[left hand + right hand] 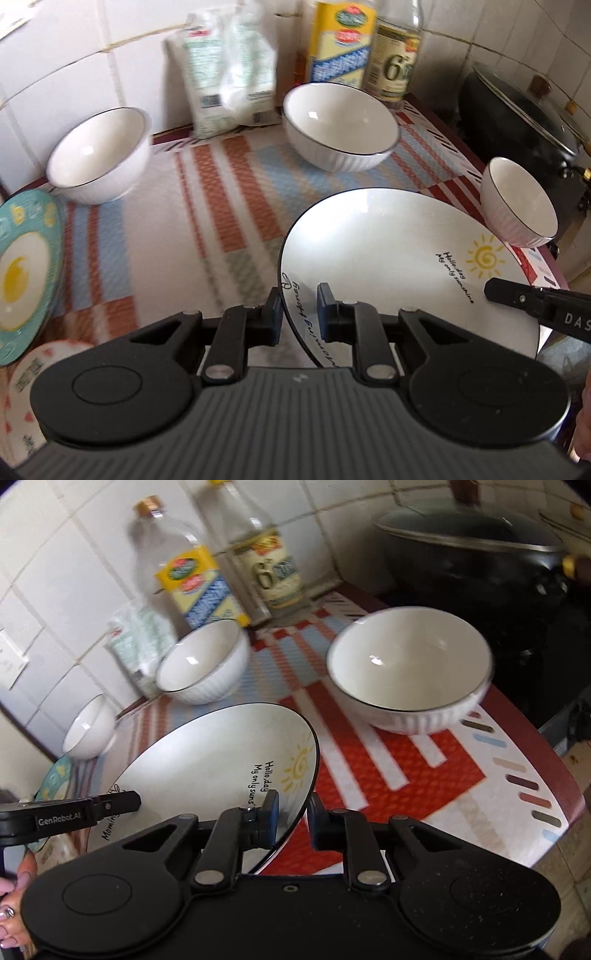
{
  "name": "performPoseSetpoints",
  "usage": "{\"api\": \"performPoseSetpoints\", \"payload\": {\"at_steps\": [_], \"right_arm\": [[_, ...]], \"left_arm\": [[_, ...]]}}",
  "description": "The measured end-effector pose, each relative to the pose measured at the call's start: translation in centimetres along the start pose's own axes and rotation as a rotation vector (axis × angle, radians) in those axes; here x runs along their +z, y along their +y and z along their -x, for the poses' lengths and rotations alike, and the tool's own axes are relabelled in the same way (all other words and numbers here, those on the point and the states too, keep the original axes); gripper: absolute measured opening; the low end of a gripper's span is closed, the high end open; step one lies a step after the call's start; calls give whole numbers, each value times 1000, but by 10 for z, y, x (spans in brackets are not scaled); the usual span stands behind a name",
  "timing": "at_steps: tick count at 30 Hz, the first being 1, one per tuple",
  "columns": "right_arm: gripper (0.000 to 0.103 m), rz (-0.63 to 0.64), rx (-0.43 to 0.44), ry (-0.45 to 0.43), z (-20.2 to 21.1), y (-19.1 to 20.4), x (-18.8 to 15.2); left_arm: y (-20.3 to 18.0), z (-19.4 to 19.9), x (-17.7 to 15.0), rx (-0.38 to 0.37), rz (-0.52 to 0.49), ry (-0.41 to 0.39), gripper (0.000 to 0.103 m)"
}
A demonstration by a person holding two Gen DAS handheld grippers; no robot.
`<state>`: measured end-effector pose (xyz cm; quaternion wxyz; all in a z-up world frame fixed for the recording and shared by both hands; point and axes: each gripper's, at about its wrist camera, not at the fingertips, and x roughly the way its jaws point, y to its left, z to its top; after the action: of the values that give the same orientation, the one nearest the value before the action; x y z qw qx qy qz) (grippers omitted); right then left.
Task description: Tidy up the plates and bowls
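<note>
Tiled kitchen counter under a striped mat (229, 192). White sun-print plate (399, 266) sits tilted off the mat's front edge, pinched at opposite rims by the left gripper (299, 314) and right gripper (291, 819). Three white bowls: back left (99, 155), back centre (340, 125), right edge (517, 203). Bottles (391, 55) stand at the back.

Both the left gripper (300, 312) and right gripper (293, 821) angle downward, jaws clamped nearly closed.
</note>
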<state>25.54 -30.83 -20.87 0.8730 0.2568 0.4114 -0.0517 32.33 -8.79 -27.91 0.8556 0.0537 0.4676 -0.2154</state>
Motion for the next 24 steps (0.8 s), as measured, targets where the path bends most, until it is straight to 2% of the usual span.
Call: {"api": "performPoseSetpoints", "payload": {"at_steps": [10,15,17,20,24], "right_arm": [[21,147,103,22,-17,49,3],[21,235,140,38,-36,67,9],[20,246,157,32,-41,69,14],[20,262,157,32,-48,74,23],[21,284,141,41,-63,82,29]], "left_arm": [[52,25,-13,66,110,28,19],[79,21,-14,44,203,44,19],[81,21,-13,44,194,24,19],[86,17,-11,46,204,22,19],[95,10,-8,54,231,62,19]]}}
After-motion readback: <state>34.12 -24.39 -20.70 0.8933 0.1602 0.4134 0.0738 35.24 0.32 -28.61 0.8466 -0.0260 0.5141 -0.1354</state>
